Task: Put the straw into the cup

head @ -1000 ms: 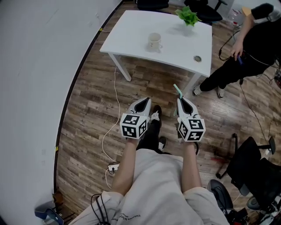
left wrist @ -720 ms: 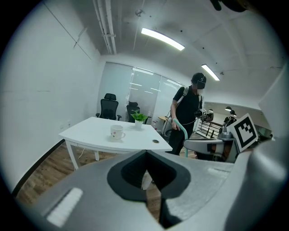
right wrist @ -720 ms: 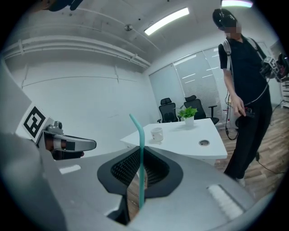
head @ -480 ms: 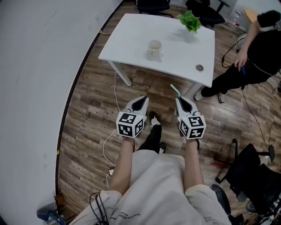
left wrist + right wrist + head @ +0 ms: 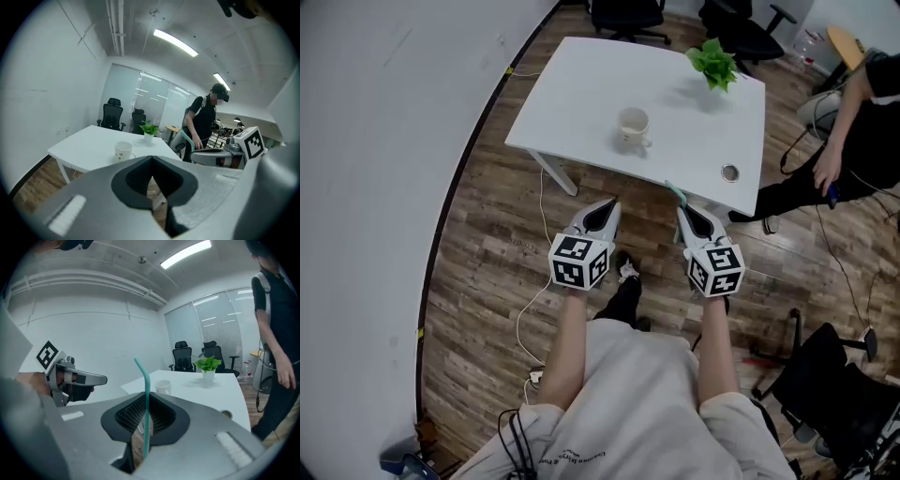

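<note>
A white cup (image 5: 633, 127) stands near the middle of the white table (image 5: 572, 103); it also shows in the left gripper view as the cup (image 5: 123, 151) and in the right gripper view as the cup (image 5: 163, 386). My right gripper (image 5: 683, 211) is shut on a teal bent straw (image 5: 676, 193), which rises upright between its jaws as the straw (image 5: 146, 413). The straw tip reaches the table's near edge in the head view. My left gripper (image 5: 602, 210) is shut with nothing in it, held over the floor just short of the table.
A small potted plant (image 5: 714, 66) stands at the table's far right. A round cable grommet (image 5: 729, 172) sits near the right front corner. A person in black (image 5: 862, 131) stands right of the table. Office chairs (image 5: 623, 14) are behind it; a cable (image 5: 534, 272) trails on the wooden floor.
Both grippers and I have moved forward toward the table; the table and cup now lie closer, and the straw tip reaches the table's near edge.
</note>
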The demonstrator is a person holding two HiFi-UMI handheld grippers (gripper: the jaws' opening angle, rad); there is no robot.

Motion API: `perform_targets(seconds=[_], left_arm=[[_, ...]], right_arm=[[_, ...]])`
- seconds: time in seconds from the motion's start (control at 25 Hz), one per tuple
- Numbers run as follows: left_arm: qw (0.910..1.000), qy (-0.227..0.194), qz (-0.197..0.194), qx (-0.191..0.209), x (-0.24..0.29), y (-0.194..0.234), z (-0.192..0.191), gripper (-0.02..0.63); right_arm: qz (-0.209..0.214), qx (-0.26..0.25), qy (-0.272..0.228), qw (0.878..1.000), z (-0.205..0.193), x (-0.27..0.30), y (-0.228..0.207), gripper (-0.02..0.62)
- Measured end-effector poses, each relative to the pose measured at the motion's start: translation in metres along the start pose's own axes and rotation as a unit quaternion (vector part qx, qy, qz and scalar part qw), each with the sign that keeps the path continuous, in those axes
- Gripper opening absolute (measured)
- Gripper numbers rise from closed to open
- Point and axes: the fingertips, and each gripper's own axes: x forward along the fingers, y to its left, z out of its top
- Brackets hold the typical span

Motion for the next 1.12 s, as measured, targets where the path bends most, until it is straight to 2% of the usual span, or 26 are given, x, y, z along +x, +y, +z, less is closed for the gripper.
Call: perform_targets(seconds=[0.32,0.44,0.56,0.84,1.12], left_arm=[[0.9996,0.019,-0.006,-0.022,0.044,0.046,0.014,0.000],[0.9993,0.028,-0.018,-0.019,0.068,0.052,0.020,0.000],[0.9988,0.018,-0.038,-0.027,0.098,0.053,0.043,0.000],[0.9981,0.007,-0.061,0.008,0.131,0.072,0.087,0.000],[0.9983,0.039,-0.042,-0.010,0.133,0.110,0.062,0.000]], right_arm=[[0.000,0.009,0.017,1.000,0.013,0.048,-0.011,0.048],[-0.006,0.017,0.022,1.000,0.016,0.062,-0.025,0.049],[-0.016,0.013,0.026,0.999,0.031,0.077,-0.042,0.048],[-0.024,0.012,-0.002,1.000,0.066,0.115,-0.051,0.049],[-0.042,0.054,-0.014,0.998,0.067,0.133,-0.074,0.048]])
